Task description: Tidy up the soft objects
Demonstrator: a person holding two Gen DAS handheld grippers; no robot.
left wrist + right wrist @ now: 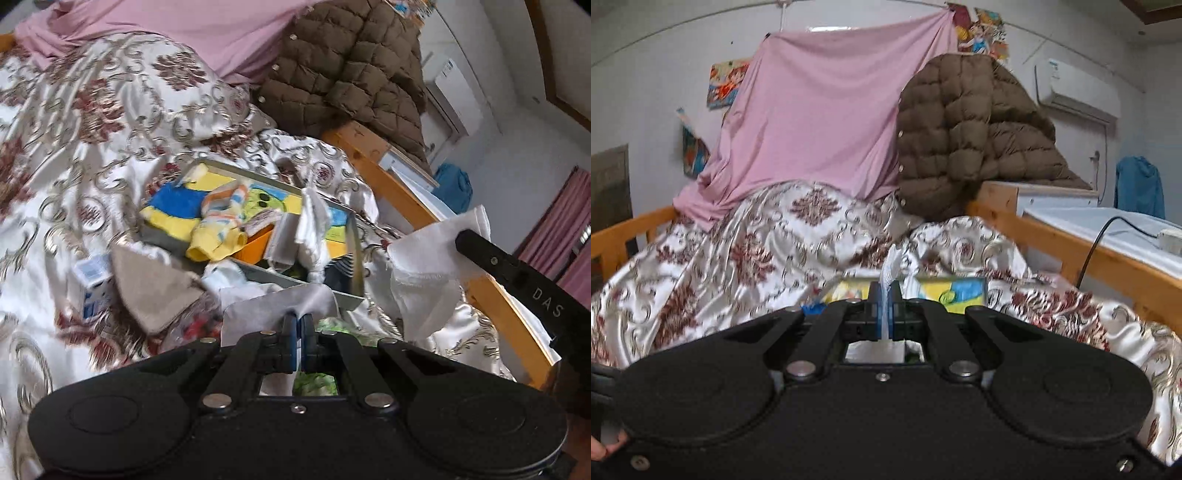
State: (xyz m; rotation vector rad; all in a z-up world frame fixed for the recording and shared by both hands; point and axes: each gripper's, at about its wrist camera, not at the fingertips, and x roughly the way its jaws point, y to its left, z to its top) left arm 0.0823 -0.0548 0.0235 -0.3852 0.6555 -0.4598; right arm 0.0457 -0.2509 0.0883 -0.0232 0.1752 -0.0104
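A thin white cloth (424,273), soft and frayed along its hem, hangs stretched over the bed's glossy floral bedspread (74,147): the left gripper (296,319) has its blue-padded fingers clenched on a grey-white fold of it, and the right gripper (885,295) pinches another crumpled edge. Beyond it lies a shallow grey tray (255,173) heaped with towels in yellow, blue and stripes, beside a puffy quilted brown jacket (351,66). Motion blur and the gripper bodies hide the cloth's middle, so it is probably one piece.
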